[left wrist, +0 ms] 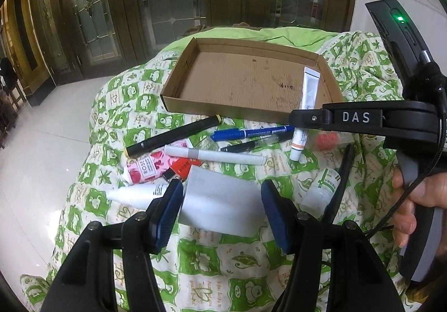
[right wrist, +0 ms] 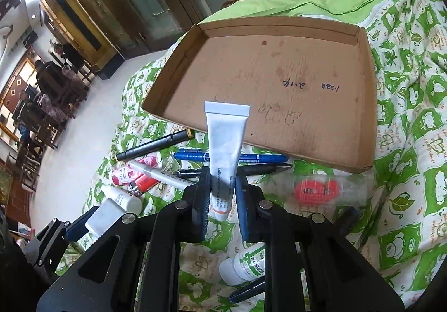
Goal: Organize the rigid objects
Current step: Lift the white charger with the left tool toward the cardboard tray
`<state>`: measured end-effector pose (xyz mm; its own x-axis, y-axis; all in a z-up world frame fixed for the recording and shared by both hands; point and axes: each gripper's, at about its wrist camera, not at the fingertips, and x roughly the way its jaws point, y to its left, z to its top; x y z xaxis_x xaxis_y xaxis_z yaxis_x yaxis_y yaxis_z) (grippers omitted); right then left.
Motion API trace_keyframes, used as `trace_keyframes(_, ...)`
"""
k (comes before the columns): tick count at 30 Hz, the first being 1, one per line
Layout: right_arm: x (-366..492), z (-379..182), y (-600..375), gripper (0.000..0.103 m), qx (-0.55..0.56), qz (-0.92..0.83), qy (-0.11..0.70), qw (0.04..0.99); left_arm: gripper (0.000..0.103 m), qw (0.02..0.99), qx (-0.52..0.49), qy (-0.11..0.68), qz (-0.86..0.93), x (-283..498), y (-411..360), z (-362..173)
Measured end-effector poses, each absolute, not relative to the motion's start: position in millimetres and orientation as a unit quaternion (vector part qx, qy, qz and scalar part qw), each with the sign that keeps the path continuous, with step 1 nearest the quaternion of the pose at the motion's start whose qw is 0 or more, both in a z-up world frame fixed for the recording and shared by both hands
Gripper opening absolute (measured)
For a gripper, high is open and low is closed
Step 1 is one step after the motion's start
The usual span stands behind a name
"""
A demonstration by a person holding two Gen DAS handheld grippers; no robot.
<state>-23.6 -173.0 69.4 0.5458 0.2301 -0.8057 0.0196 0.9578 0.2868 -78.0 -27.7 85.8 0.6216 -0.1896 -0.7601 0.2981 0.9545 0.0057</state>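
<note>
A shallow cardboard tray (left wrist: 178,101) (right wrist: 366,116) lies empty on the green patterned quilt. My right gripper (right wrist: 222,191) is shut on a white ointment tube (right wrist: 226,141) and holds it upright just before the tray's near edge; the tube also shows in the left wrist view (left wrist: 307,88). My left gripper (left wrist: 222,200) has a white rectangular box (left wrist: 220,200) between its fingers, which touch both of its sides. The same box shows in the right wrist view (right wrist: 104,215). Pens, tubes and bottles lie scattered in front of the tray.
On the quilt lie a black marker (left wrist: 173,134), a blue pen (left wrist: 251,133), a white pen (left wrist: 215,155), a rose tube (left wrist: 145,169), a red lighter (left wrist: 181,168), a white bottle (left wrist: 134,196), a green-label bottle (right wrist: 245,264) and a red-printed clear packet (right wrist: 318,189). The floor drops off at left.
</note>
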Motion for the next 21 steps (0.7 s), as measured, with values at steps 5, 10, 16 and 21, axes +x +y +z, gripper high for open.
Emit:
trace_keyframes(5, -25.6, 75.4, -177.9, 0.016, 0.138, 0.059, 0.466, 0.872, 0.018, 0.899, 0.067, 0.409, -0.14, -72.3, -27.5, 92.9)
trace_keyframes(10, -26.6, 81.3, -182.9, 0.016, 0.147, 0.059, 0.46, 0.874, 0.019, 0.891, 0.034, 0.421, -0.167, -62.4, -22.9, 98.7)
trace_keyframes(16, -26.8, 80.9, -192.2, 0.016, 0.16, 0.052, 0.461, 0.871, 0.074, 0.866, -0.036, 0.461, -0.192, -62.7, -0.4, 87.0)
trace_keyframes(21, -27.4, 82.9, -191.5, 0.016, 0.161, 0.057, 0.458, 0.873, 0.079, 0.861, -0.016, 0.481, -0.166, -61.7, 5.0, 69.9)
